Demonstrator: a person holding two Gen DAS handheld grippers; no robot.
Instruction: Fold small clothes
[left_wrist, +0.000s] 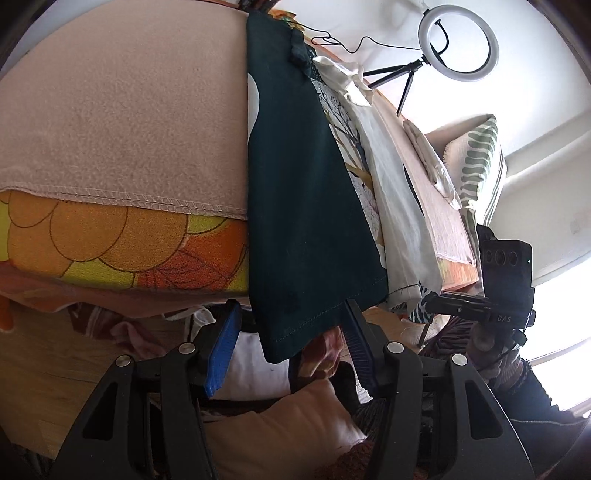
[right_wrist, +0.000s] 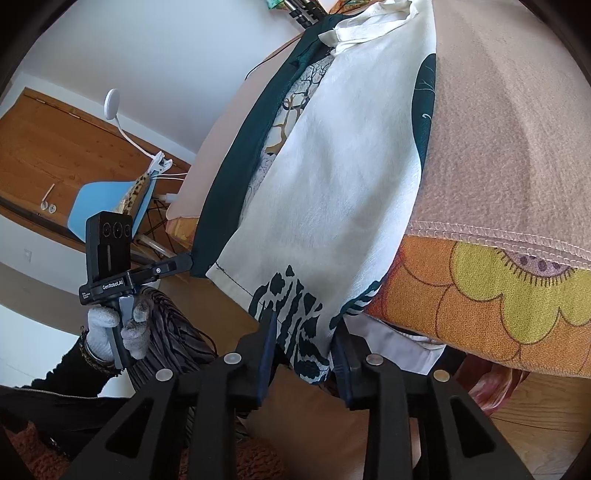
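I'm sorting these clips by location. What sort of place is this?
Probably a lived-in room at home, set up for filming: a green-striped leaf-print cushion, a white ring light on a black tripod, a light blue chair and a flower-patterned orange table cover.

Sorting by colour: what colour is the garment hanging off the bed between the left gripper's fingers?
Dark green garment, best in the left wrist view.

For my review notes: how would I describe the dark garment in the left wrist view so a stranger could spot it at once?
Start at the pinkish-beige blanket that covers the table. A long dark green cloth lies across its right side, and its stitched hem hangs over the near edge between the open fingers of the left gripper. It is plain and dark, unlike the cream garment beside it.
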